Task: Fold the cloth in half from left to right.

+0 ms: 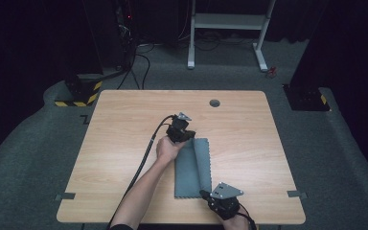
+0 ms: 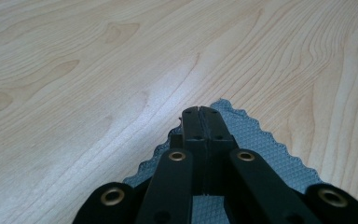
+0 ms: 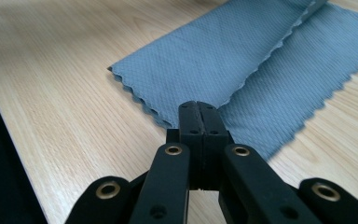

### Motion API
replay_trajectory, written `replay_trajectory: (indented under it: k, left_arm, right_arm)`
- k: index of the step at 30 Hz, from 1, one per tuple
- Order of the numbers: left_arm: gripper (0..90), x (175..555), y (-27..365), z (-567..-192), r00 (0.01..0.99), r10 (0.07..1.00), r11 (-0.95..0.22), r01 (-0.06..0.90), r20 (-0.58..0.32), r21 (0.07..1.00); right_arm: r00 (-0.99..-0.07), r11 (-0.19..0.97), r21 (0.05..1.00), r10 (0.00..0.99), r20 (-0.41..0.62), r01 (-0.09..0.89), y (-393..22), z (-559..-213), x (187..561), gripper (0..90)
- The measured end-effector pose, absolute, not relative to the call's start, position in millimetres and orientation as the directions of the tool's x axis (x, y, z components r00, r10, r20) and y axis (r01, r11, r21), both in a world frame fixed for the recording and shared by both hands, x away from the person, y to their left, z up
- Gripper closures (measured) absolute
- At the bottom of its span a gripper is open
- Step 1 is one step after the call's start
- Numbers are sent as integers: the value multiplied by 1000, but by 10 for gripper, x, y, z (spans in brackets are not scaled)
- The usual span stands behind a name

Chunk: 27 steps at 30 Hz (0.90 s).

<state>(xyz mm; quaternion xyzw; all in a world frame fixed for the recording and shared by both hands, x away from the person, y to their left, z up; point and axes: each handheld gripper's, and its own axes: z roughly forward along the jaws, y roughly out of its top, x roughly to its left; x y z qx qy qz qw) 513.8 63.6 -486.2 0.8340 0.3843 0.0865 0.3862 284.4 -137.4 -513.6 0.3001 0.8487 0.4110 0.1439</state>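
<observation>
Between both shut tools (image 1: 186,128) (image 1: 206,194) lies the folded grey cloth (image 1: 191,167).

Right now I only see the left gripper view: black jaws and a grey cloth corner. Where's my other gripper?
Observer: The right gripper sits at the cloth's opposite end, the one nearest you.
Operator: Is the cloth lying flat?
Observer: No, it's folded. One long side lies over the middle, and its zigzag edge runs lengthwise.
Operator: Is anything else up there?
Observer: A small round hole near the far edge of the table.
</observation>
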Motion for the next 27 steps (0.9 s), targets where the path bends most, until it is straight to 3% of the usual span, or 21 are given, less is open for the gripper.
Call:
replay_trajectory:
  k: [27]
  left_arm:
    - [900,5200,224,-4988,723,676,-457,562,-141,690]
  right_arm:
    - [-753,491,762,658,-5,424,-1538,-5216,2812,900]
